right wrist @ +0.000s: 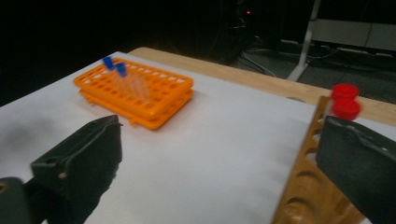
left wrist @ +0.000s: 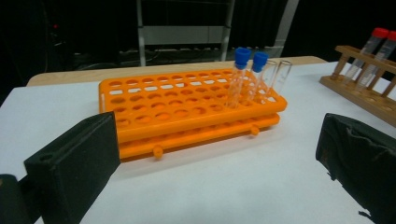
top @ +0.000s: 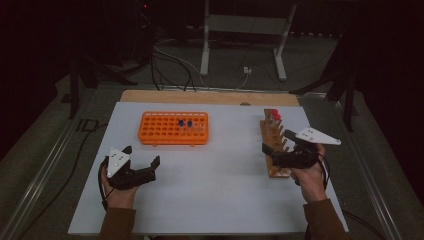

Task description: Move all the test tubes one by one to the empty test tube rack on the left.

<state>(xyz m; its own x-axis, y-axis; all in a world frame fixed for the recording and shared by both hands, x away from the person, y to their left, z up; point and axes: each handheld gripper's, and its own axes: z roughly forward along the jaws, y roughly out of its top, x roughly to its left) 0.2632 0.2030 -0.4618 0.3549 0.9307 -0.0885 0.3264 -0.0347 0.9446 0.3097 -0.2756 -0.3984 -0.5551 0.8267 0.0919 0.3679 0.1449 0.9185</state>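
Approach step: my right tool (top: 278, 148) is spread over the wooden rack (top: 276, 145), left tool (top: 142, 161) spread and idle. Next I need to line up on a red-capped tube (top: 275, 117).

Room was dark. Grey floor (top: 310, 60) behind the white-topped desk (top: 220, 190); black cables (top: 170, 65) trailed across it. A grey metal stand (top: 240, 25) stood beyond, dimly lit.

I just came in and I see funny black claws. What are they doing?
A person holds a claw-like gripper in each hand over a white table. The left gripper hangs open, holding nothing, and points at the orange rack with two blue-capped tubes. The right gripper is open beside the wooden rack, where two red-capped tubes stand. Nothing is grabbed yet.
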